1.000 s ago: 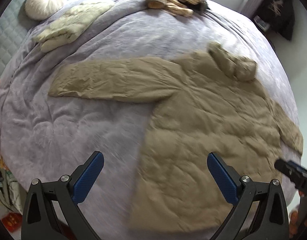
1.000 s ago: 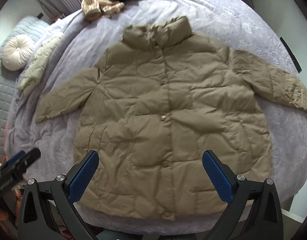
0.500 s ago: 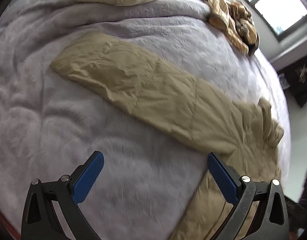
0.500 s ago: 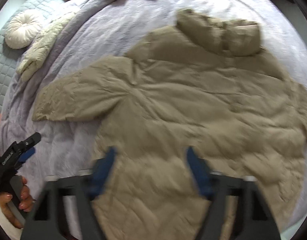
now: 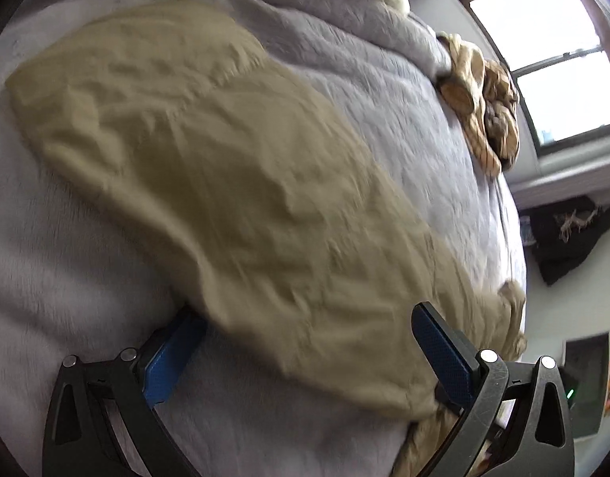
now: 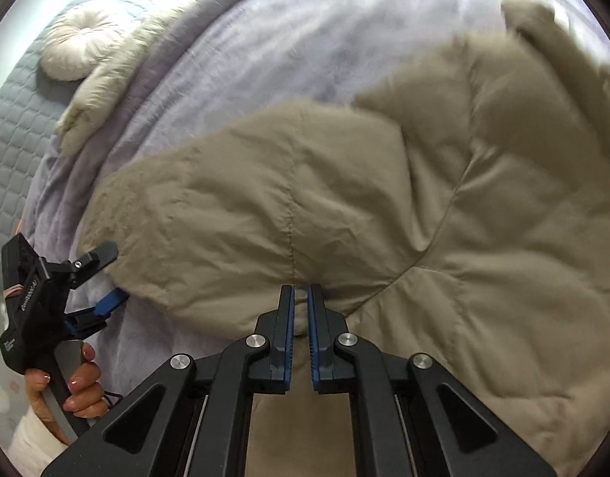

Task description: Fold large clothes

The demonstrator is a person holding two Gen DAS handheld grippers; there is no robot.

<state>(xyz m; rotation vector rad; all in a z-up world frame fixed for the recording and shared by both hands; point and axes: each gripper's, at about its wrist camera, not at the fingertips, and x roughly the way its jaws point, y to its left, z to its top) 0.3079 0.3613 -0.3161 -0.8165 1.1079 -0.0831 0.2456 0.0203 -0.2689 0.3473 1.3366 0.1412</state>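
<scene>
Your left tool (image 5: 305,342) is spread wide around the cuff end of the sleeve (image 5: 233,198), its lower blue finger (image 5: 173,357) half hidden under the fabric; motion blur softens that whole view. Your right tool (image 6: 301,306) is clenched on a fold of the tan puffer jacket (image 6: 444,206), which lies quilted and crinkled on the plush lavender bed cover (image 6: 273,39). A round tufted cushion (image 6: 76,45) sits far left.

A matt tan quilted puffer jacket (image 6: 424,206) of crinkled, stitched cloth lies on a soft, fuzzy lavender bed cover (image 5: 404,127). The right claw (image 6: 301,298) is matt black plastic with ribbed blue pads (image 6: 290,318) and shiny metal pins.
</scene>
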